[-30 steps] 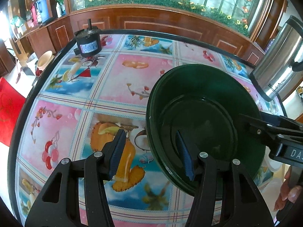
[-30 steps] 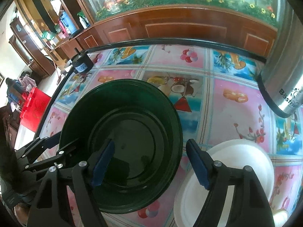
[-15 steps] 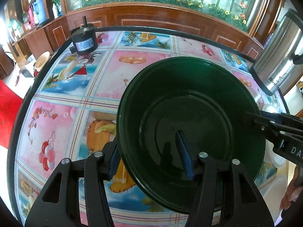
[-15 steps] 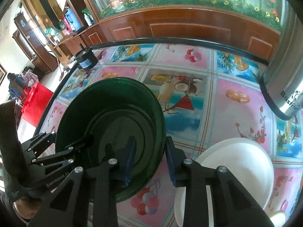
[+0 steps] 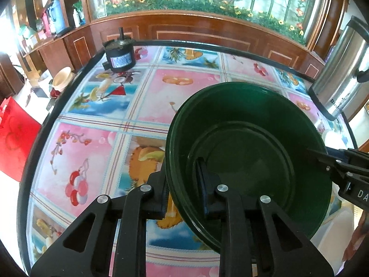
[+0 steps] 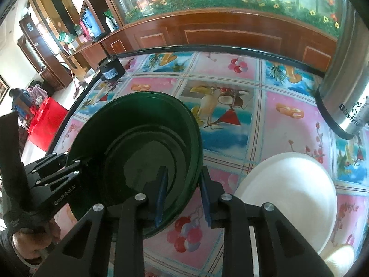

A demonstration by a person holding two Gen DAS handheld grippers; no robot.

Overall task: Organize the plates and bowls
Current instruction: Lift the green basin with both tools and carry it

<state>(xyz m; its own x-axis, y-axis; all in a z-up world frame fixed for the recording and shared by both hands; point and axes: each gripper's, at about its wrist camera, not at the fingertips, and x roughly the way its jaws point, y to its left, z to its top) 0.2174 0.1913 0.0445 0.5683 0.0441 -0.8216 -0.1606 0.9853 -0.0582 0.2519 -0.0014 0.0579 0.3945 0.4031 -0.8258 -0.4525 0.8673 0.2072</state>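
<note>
A dark green bowl (image 5: 249, 138) is held above the fruit-print table, tilted. My left gripper (image 5: 184, 184) is shut on its near-left rim, one finger inside and one outside. My right gripper (image 6: 183, 194) is shut on the bowl (image 6: 138, 152) at its opposite rim, one blue pad inside and one outside. A white plate (image 6: 288, 196) lies on the table to the right of the right gripper. Each gripper shows in the other's view, at the bowl's edge.
A steel thermos jug (image 5: 341, 69) stands at the table's right, also in the right wrist view (image 6: 346, 69). A black cylindrical motor (image 5: 118, 54) sits at the far left table edge. A wooden cabinet wall runs behind the table. A cream object (image 6: 339, 256) lies near the plate.
Both grippers have closed on the green bowl's rim, the right one first, then the left. The bowl has shifted a little and is now held on two sides.
</note>
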